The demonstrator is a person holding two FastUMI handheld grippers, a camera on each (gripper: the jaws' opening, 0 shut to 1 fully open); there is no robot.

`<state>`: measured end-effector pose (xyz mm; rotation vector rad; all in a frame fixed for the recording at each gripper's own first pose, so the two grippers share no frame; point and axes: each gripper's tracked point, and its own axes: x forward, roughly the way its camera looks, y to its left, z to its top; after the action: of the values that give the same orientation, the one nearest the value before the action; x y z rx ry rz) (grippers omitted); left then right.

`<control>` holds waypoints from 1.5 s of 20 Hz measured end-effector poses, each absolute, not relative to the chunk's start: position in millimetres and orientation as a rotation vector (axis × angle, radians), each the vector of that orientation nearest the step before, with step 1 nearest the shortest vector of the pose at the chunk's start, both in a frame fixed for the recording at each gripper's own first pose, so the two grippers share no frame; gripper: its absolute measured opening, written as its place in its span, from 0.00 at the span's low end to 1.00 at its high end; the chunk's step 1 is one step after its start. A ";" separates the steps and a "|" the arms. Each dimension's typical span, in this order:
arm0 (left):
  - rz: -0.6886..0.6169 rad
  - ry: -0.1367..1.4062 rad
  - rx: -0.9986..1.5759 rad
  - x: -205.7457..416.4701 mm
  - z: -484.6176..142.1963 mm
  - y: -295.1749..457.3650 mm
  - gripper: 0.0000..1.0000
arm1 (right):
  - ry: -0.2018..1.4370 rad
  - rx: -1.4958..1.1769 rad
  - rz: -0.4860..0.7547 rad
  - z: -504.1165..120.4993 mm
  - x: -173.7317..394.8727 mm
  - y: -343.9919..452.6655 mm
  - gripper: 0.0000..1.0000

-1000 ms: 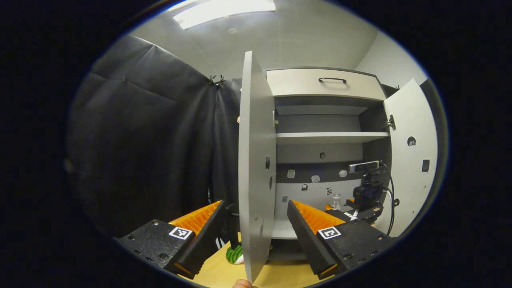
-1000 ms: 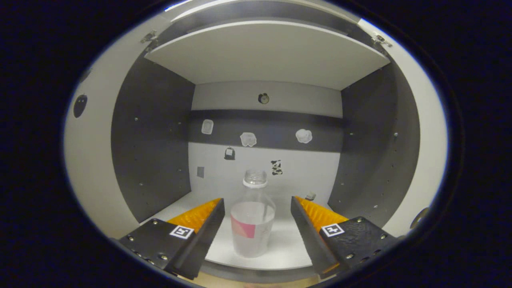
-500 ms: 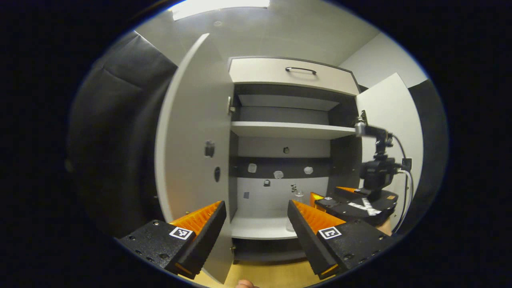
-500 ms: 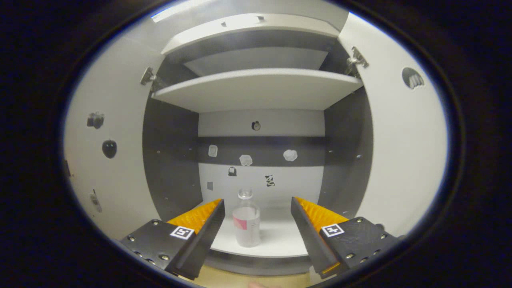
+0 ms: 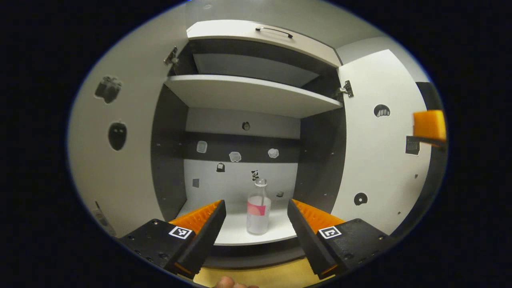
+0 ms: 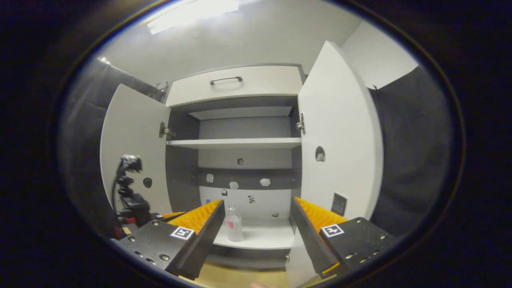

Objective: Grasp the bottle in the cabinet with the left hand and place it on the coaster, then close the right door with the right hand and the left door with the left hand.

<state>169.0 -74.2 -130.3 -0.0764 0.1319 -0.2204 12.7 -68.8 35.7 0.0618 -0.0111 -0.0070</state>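
A clear bottle (image 5: 258,208) with a pink label stands upright on the cabinet's lower shelf (image 5: 240,236). It has no cap on. My left gripper (image 5: 254,203) is open and faces the bottle from outside the cabinet, apart from it. In the right gripper view the bottle (image 6: 234,224) is farther off, and my right gripper (image 6: 256,205) is open and holds nothing. The left door (image 6: 132,140) and the right door (image 6: 340,132) both stand open. The left gripper (image 6: 136,206) and its camera mast show low at the left of the right gripper view.
A drawer with a dark handle (image 6: 226,80) tops the cabinet, and a bare middle shelf (image 6: 234,143) sits under it. Small stickers dot the back wall (image 5: 236,156). A wooden tabletop (image 5: 264,276) lies below the cabinet. Part of the other gripper (image 5: 430,126) shows at the right edge.
My left gripper swung from the left door's edge to face the cabinet's inside and the bottle. My right gripper drew back out of the cabinet, so the bottle looks smaller.
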 end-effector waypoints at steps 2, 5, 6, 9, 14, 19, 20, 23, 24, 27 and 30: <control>-0.230 0.148 -0.073 191.6 -148.7 -84.0 0.99 | -0.013 0.079 -0.040 43.0 -6.1 -87.7 1.00; -0.210 0.123 -0.057 226.4 -167.3 -89.3 0.99 | -0.007 0.080 -0.089 46.1 -26.8 -110.9 0.99; -0.192 0.113 -0.044 237.6 -171.7 -89.4 0.99 | -0.007 0.078 -0.103 46.8 -32.6 -117.5 0.99; -0.183 0.132 -0.012 263.3 -192.8 -99.2 0.99 | -0.011 0.084 -0.156 50.5 -49.1 -139.5 0.99; -0.128 0.133 0.022 295.5 -212.2 -101.4 0.98 | -0.013 0.059 -0.241 49.6 -62.4 -172.8 1.00; -0.108 0.159 0.025 314.5 -226.3 -96.8 0.94 | -0.010 0.041 -0.294 44.6 -74.3 -190.6 0.99; -0.117 0.159 0.019 311.4 -225.0 -97.5 0.80 | -0.010 0.039 -0.307 44.2 -77.1 -195.0 1.00; -0.137 0.176 -0.003 301.4 -223.6 -98.5 0.78 | -0.003 0.056 -0.335 37.3 -81.9 -207.3 1.00; -0.154 0.171 -0.019 292.2 -219.5 -101.6 0.78 | -0.003 0.055 -0.347 36.5 -83.3 -213.2 1.00; -0.226 0.148 -0.044 261.0 -207.0 -107.6 0.78 | -0.010 0.055 -0.376 37.6 -94.6 -222.7 1.00; -0.353 0.135 -0.075 213.9 -200.2 -124.3 0.78 | -0.016 0.058 -0.395 39.1 -104.4 -234.7 1.00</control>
<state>213.9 -124.3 -200.2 -0.0747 0.1354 -0.3527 -104.4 -234.7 39.1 0.0575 -0.0163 -0.3950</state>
